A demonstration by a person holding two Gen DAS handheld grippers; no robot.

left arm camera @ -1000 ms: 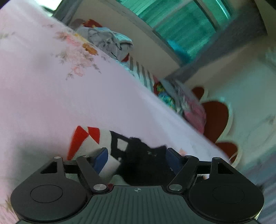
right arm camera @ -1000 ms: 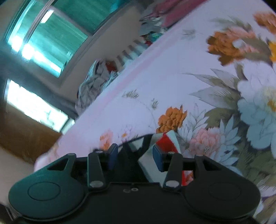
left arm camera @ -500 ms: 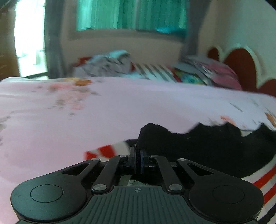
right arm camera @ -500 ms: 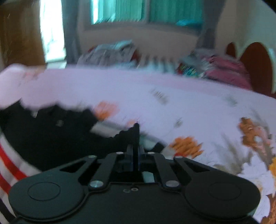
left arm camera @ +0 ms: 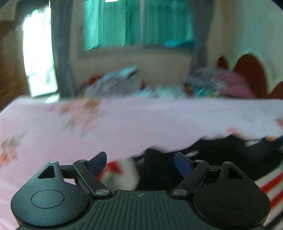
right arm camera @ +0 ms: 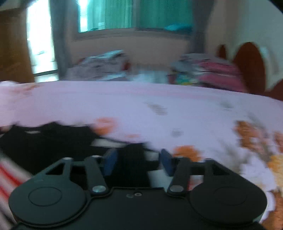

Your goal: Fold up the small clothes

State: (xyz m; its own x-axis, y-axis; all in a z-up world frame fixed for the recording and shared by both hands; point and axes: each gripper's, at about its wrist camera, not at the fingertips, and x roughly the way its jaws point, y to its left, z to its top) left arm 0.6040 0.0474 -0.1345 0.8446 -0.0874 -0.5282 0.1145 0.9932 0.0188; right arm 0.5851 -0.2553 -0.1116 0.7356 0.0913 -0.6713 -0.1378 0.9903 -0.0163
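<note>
**A:** so where's everything sitting?

**B:** garment (left arm camera: 221,155) lies on the bed (left arm camera: 141,123), near edge. In the left wrist view it runs from between the left gripper (left arm camera: 140,161) fingers off to the right. In the right wrist view it spreads left of the right gripper (right arm camera: 138,160).

**A:** and further back?

**B:** clothes piles (right arm camera: 102,63) along the bed's far side, window (left arm camera: 138,23) behind them, headboard (right arm camera: 247,65) far right.

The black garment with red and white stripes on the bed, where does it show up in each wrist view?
Left wrist view: the black garment with red and white stripes lies low, centre to right, reaching between the opening left gripper fingers.
Right wrist view: it lies low and left, reaching between the opening right gripper fingers.
Shared landmark: the green-curtained window.
</note>
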